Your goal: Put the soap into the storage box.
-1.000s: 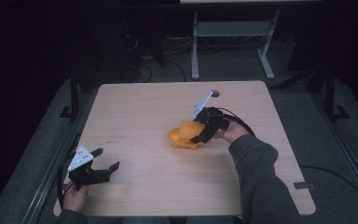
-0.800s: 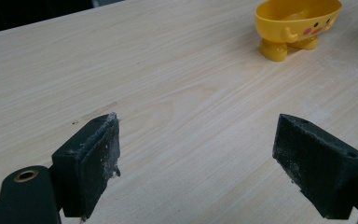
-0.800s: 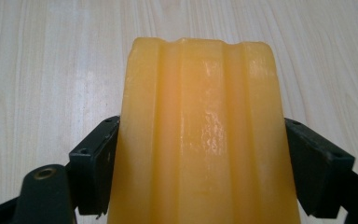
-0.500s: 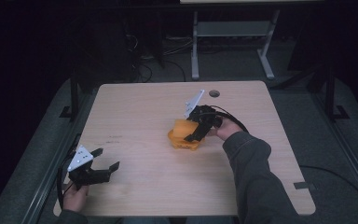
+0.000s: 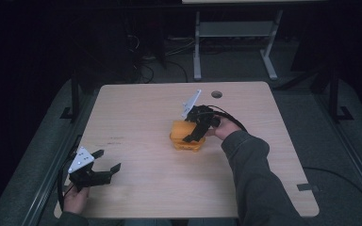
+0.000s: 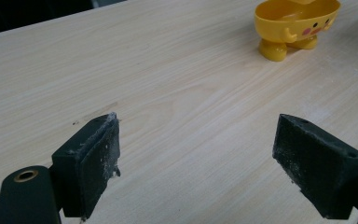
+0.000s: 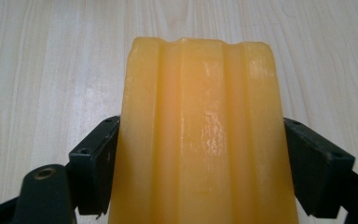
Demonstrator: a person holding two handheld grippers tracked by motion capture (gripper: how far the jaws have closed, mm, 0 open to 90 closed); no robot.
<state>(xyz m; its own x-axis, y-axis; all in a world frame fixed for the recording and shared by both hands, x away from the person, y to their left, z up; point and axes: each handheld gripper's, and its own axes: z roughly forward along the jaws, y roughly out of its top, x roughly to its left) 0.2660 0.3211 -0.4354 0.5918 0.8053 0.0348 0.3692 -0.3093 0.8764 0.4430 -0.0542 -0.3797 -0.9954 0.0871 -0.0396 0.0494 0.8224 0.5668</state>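
A yellow duck-faced bowl on two stubby feet stands on the table near its middle. Over it sits an orange ribbed block, which in the high view reads as one orange mass with the bowl. My right gripper comes in from the right, its jaws pressed against both sides of the block. My left gripper rests near the table's front left corner, jaws wide apart with only bare wood between them.
The light wooden table has a round cable hole at its back right. A white desk frame stands on the dark floor behind it. Black rails run along both sides of the table.
My right gripper has shifted and turned a little to the left over the bowl, still holding the orange block. The left gripper has stayed put.
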